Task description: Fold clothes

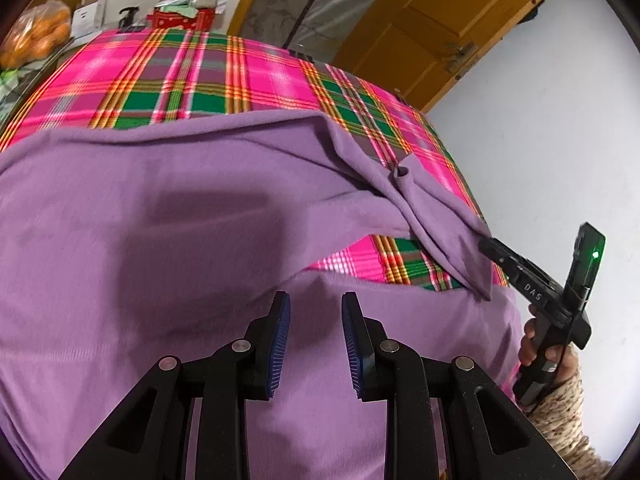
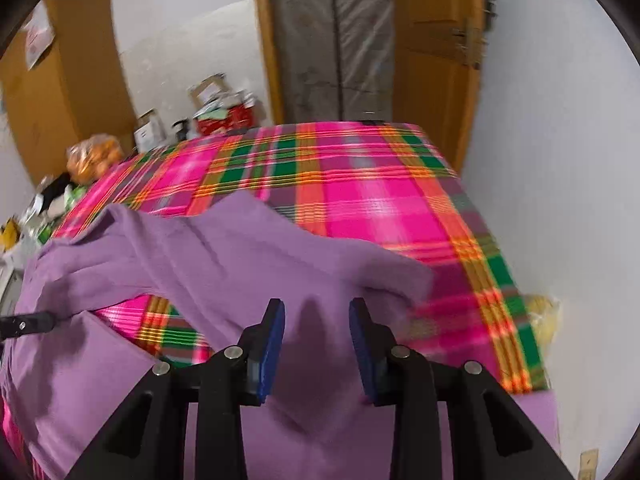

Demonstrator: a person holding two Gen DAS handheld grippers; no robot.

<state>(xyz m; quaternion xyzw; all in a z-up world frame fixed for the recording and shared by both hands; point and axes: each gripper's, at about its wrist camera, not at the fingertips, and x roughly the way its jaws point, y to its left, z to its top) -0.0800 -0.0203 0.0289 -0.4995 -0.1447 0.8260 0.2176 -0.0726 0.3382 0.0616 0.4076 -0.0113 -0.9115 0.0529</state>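
Note:
A purple garment lies spread over a table under a pink and green plaid cloth. One sleeve is folded across, its end near the table's right edge. My left gripper hangs open just above the garment's body, nothing between its blue pads. In the left wrist view my right gripper, held by a hand, touches the sleeve end. In the right wrist view that gripper is open over the purple sleeve. The left gripper's tip shows at the left edge.
At the table's far left end sit a bag of oranges, a red box and cardboard boxes. A wooden door and a white wall stand beyond the table's right edge.

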